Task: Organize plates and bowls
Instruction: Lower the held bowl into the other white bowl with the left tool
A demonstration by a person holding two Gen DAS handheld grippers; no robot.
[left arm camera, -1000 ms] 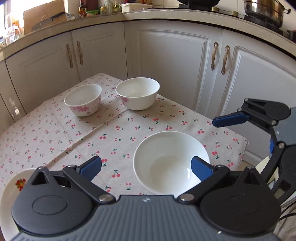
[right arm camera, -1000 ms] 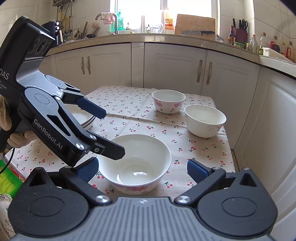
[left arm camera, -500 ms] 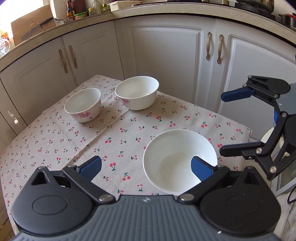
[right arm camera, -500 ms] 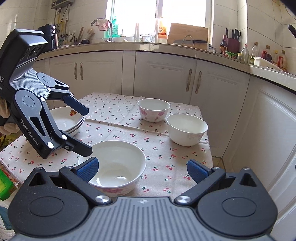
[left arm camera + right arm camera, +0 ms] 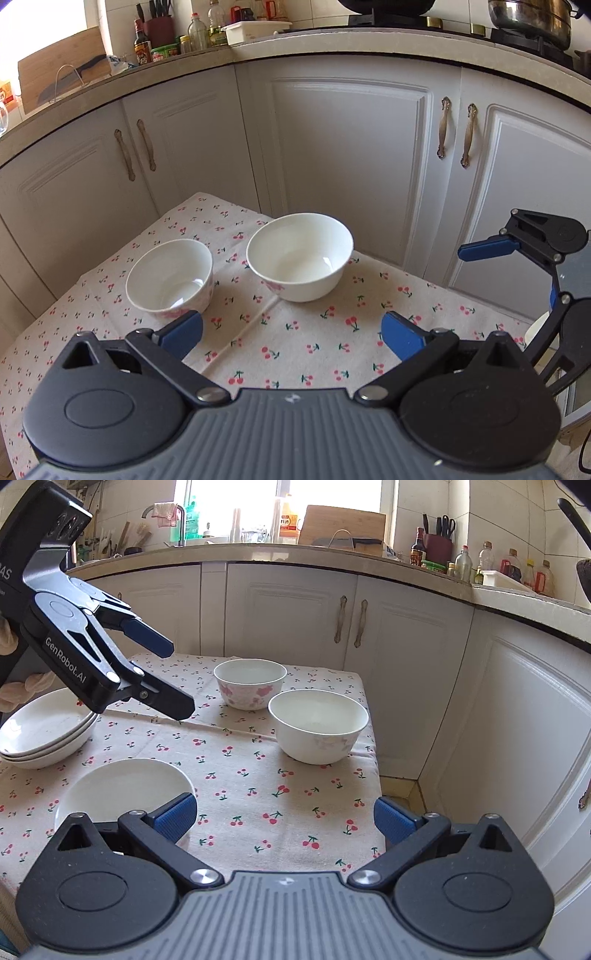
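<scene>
Bowls await sorting on the cherry-print bench [image 5: 258, 794]: a shallow bowl [image 5: 125, 794] at the near edge, a floral bowl [image 5: 249, 683] and a white bowl [image 5: 317, 725] toward the far corner, and stacked plates [image 5: 44, 734] at the left edge. The left tool [image 5: 166, 679] and the right tool [image 5: 284, 818] both hover wide open and empty; nesting the bowls looks to be the next move.

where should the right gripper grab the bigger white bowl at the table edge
Pinch the rim of the bigger white bowl, one finger inside and one outside, coming down from above on its near side. It stands upright and open, and its body looks too wide to span. The pink floral bowl sits apart behind it.
</scene>
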